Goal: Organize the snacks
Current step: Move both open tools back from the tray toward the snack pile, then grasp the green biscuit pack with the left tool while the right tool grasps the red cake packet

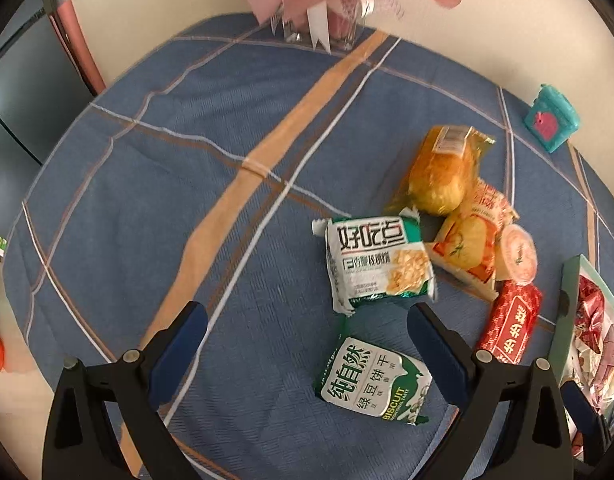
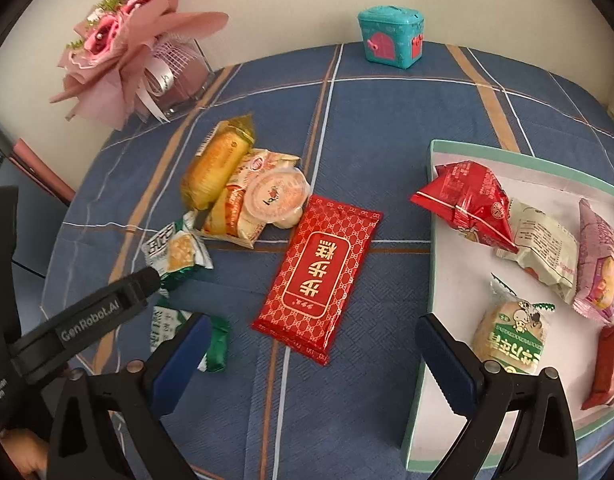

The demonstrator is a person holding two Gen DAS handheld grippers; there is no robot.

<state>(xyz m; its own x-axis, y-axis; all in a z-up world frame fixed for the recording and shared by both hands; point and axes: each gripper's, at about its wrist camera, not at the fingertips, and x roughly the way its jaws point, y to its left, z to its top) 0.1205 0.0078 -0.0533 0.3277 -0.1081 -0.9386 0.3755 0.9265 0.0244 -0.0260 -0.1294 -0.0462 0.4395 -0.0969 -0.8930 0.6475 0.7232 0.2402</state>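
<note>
both grippers (image 1: 307,344) (image 2: 307,350) spread wide; only right view shows tray's (image 2: 435,152) contents clearly.

Snack pile (image 2: 247,196) left of tray (image 2: 431,240), packet (image 2: 319,276) between

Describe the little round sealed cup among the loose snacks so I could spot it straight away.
On the blue plaid tablecloth, left of the white green-rimmed tray, lies a heap of loose snacks. The round pale-pink jelly cup with a foil lid rests on that heap, beside the flat red foil packet with gold lettering. It is the only round, lidded item; its neighbours are all crinkly wrappers.
</note>
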